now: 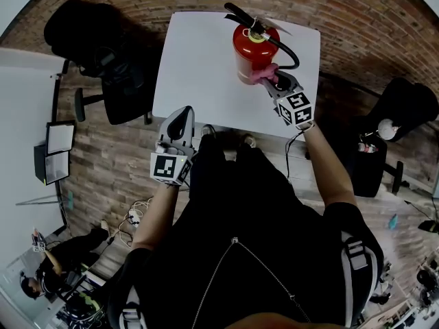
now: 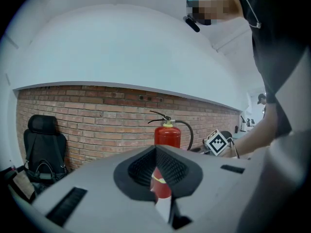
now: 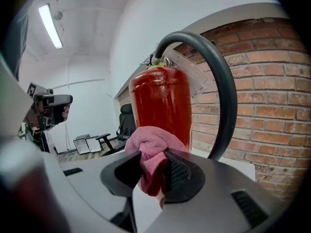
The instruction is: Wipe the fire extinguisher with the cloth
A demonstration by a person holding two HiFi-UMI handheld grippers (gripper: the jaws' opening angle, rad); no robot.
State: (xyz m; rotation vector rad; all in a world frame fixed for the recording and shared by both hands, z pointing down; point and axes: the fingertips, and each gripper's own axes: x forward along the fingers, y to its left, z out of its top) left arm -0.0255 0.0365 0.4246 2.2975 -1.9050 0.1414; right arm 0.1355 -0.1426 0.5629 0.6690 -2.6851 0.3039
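Note:
A red fire extinguisher (image 1: 248, 52) with a black hose (image 1: 288, 50) stands upright at the far side of a white table (image 1: 199, 74). My right gripper (image 1: 273, 82) is shut on a pink cloth (image 1: 263, 74) and holds it against the extinguisher's lower right side. In the right gripper view the cloth (image 3: 150, 147) bunches between the jaws of the right gripper (image 3: 154, 161), touching the red cylinder (image 3: 160, 101). My left gripper (image 1: 184, 112) hovers at the table's near edge, shut and holding nothing. In the left gripper view the left gripper (image 2: 156, 152) points at the extinguisher (image 2: 167, 136) from a distance.
A black office chair (image 1: 110, 67) stands left of the table, and another dark chair (image 1: 405, 108) stands to the right. A brick wall (image 2: 97, 115) runs behind the table. A small rack (image 1: 58, 149) and a seated person (image 1: 48, 266) are at the far left.

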